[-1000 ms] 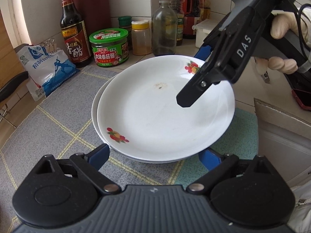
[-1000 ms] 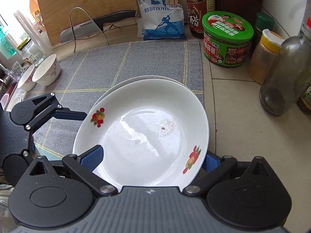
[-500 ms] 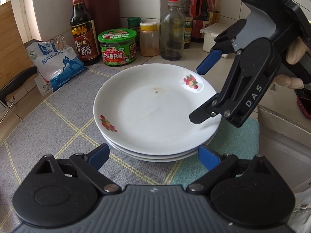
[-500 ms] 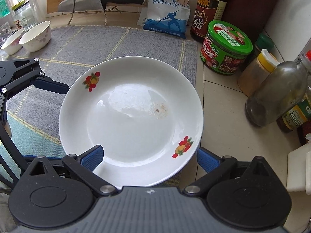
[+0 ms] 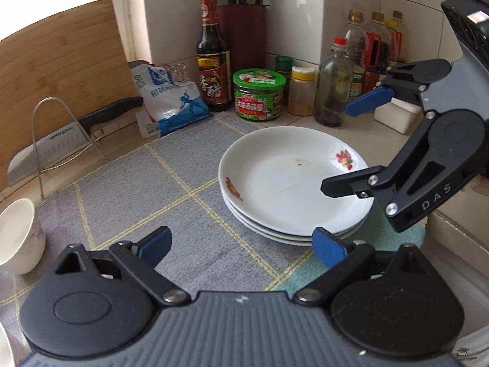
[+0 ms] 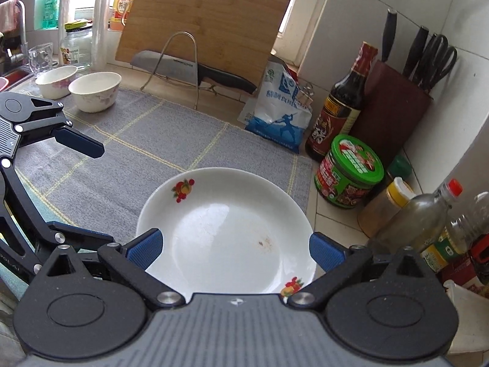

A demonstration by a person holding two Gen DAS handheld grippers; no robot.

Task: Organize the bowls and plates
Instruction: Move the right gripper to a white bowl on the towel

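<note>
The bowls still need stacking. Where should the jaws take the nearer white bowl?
Grip the nearer bowl at its rim, one jaw inside and one outside, coming from above on the mat side. It stands upright and open, and the other bowl sits close on its far side.

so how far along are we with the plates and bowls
Plates look done: three sit stacked on the grey mat. Nothing is in hand; the left gripper and right gripper are both open and empty. Left to do: two bowls stand side by side at the mat's far end, not yet nested.
</note>
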